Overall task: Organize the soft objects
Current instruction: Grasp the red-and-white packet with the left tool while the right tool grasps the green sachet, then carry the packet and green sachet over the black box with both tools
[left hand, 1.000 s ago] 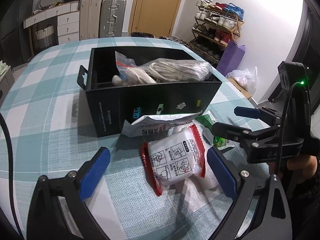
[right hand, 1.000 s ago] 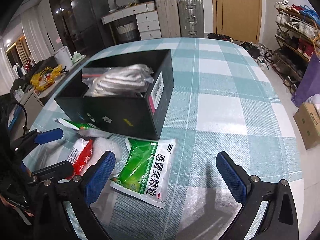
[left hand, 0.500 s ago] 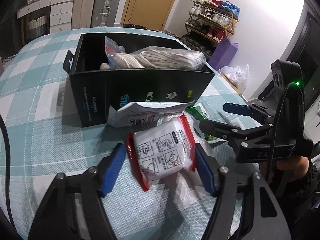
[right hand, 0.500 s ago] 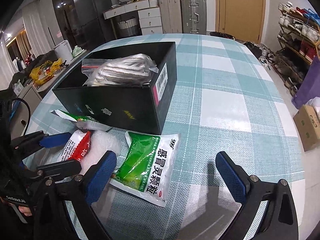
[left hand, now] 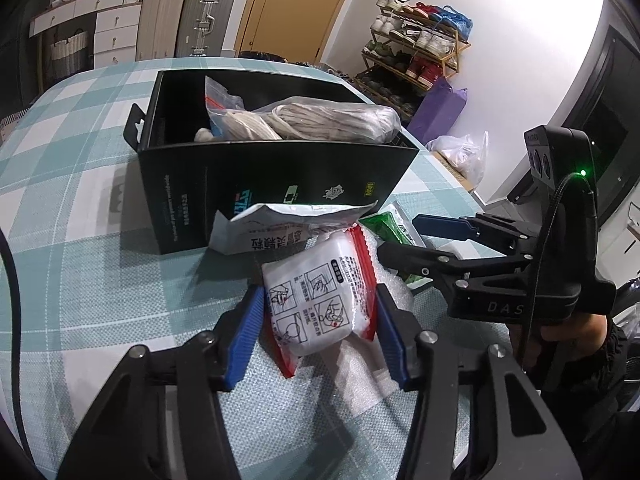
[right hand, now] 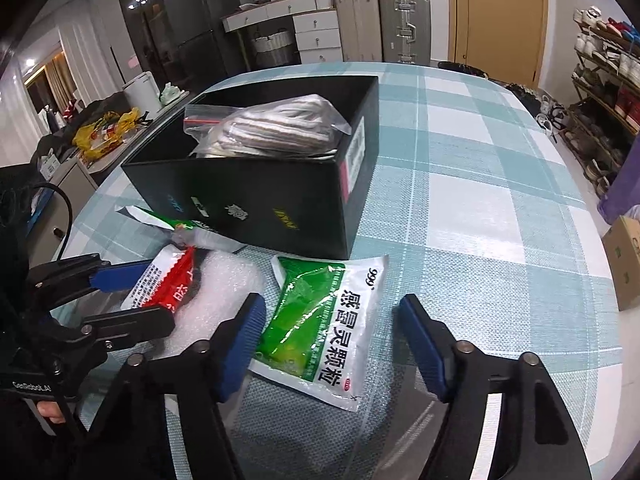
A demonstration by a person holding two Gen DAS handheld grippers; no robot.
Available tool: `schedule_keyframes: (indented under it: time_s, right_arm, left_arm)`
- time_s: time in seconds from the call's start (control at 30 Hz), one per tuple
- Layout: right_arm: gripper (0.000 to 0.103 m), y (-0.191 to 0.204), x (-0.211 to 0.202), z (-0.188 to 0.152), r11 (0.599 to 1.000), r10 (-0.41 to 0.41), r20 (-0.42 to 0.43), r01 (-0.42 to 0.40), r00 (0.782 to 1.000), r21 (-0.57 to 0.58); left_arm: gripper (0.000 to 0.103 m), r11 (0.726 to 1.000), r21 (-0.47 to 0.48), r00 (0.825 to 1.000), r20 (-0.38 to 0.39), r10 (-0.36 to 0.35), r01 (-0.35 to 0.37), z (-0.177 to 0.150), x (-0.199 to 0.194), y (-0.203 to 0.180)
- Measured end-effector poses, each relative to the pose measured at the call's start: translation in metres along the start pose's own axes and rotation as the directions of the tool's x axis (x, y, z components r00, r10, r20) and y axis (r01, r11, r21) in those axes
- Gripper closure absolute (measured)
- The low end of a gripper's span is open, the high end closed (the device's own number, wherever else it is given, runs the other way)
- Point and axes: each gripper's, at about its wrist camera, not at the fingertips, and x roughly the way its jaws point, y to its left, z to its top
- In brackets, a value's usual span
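Note:
A white and red packet (left hand: 316, 300) lies on bubble wrap (right hand: 228, 280) in front of the black box (left hand: 280, 176). My left gripper (left hand: 319, 291) is closing on it, and its blue pads press the packet's red edges. In the right wrist view a green and white sachet (right hand: 320, 320) lies flat between the fingers of my right gripper (right hand: 332, 300). Those jaws are closing, with a gap still at the right pad. The box holds bagged white rope (left hand: 328, 120). A white sachet (left hand: 280, 224) leans on the box's front wall.
The checked tablecloth (right hand: 480, 208) stretches to the right of the box, and the table edge curves close on that side. On the floor beyond it are a cardboard carton (right hand: 624, 260), a shoe rack (left hand: 416, 56) and a purple bag (left hand: 436, 108). Suitcases (left hand: 200, 16) stand at the back.
Both pairs of jaws have narrowed. The left pads came in from wide apart onto the packet's sides and squeezed it narrower. The right fingers drew in around the green sachet.

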Motion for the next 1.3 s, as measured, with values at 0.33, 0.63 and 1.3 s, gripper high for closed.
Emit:
schedule_keyframes:
  time_s: [0.33,0.63,1.3]
  right_arm:
    - [0.050,0.002,-0.001,-0.001,1.000,0.017,0.003,-0.017,1.000,-0.010]
    - [0.060,0.004,-0.003,-0.001,0.999,0.029,0.011,-0.029,1.000,-0.033]
    - [0.062,0.010,-0.031,0.003,0.997,0.063,0.098,-0.058,0.993,-0.055]
  left_arm:
    - [0.034,1.000,-0.006,1.000,-0.022,0.017,-0.017,0.003,0.004,0.001]
    - [0.049,0.999,-0.032,1.000,-0.009,-0.012,0.011,0.003,0.004,0.007]
    - [0.056,1.000,-0.015,0.997,0.071,0.023,-0.022,0.000,-0.028,0.006]
